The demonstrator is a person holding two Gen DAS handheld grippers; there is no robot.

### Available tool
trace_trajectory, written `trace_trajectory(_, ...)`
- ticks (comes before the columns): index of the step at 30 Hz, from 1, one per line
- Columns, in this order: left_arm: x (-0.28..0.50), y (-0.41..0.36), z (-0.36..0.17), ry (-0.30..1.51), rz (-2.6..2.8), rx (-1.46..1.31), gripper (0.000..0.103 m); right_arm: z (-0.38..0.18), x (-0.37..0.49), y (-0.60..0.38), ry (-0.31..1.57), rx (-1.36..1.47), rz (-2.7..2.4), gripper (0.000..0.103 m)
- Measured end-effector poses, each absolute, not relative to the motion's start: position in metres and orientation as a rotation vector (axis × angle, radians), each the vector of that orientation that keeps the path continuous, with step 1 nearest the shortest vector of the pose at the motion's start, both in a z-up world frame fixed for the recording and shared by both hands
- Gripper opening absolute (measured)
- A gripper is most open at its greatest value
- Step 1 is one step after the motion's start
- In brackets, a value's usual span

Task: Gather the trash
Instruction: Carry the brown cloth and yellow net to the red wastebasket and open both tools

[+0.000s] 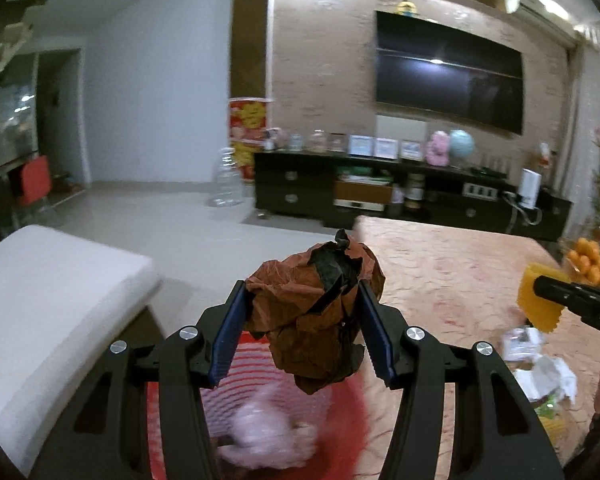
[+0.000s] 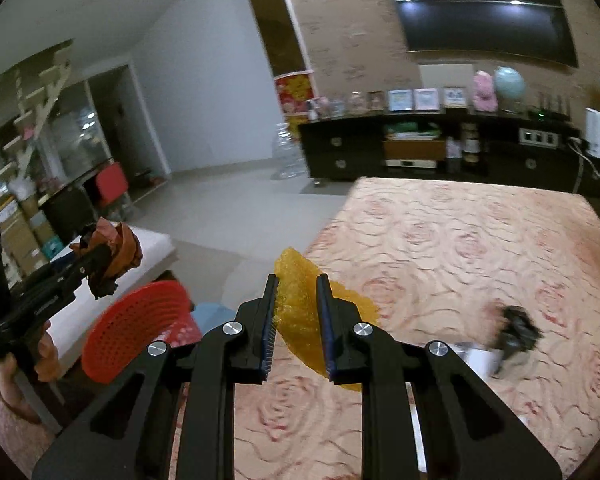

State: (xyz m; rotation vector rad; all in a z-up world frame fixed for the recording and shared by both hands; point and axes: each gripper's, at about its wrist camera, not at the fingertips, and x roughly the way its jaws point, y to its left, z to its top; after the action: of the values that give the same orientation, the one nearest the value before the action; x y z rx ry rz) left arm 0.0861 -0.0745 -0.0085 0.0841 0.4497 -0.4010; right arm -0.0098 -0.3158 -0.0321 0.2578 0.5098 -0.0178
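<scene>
Brown crumpled paper (image 1: 316, 312) pinched in left tongs (image 1: 302, 330), frame centre, above red basket (image 1: 340, 420); right tongs (image 2: 296, 330) pinch yellow wrap (image 2: 300, 308).

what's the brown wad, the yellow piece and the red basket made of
Brown wad: likely thin matte paper, with sharp creases and a torn dark patch; held by the left gripper.
Yellow piece: probably translucent bubbled plastic or foam wrap, with a pebbled surface; in the right gripper.
Red basket: seemingly moulded plastic, its wall a uniform perforated grid.
</scene>
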Motion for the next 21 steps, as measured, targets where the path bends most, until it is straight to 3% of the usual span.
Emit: trace_trajectory(21,0.120,-0.011,-0.057,0.648,-0.286,0.117,0.053,-0.042,0.075,-0.147,0.668,0.210,0.323,0.020)
